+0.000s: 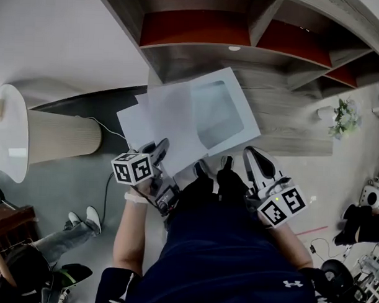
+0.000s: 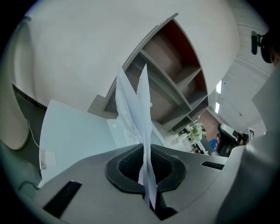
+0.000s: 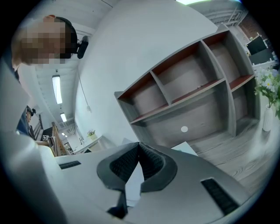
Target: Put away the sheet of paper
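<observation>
With the left hand-held gripper (image 2: 146, 153) clamped on the sheet of paper (image 1: 172, 119) at centre frame, overlapping a pale blue folder (image 1: 238, 128), and the right hand-held gripper (image 3: 139, 146) closed and empty, the carry seemed under way, next needing a level slide into its storage place.

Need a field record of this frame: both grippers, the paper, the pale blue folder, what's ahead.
left gripper: shut on the white paper, clamped at its near edge
right gripper: shut, nothing between the jaws
white paper: held up, overlapping the pale blue folder
pale blue folder: behind the paper, clear window in it; what holds it is unclear
ahead: shelf unit, open compartments with red back panels
</observation>
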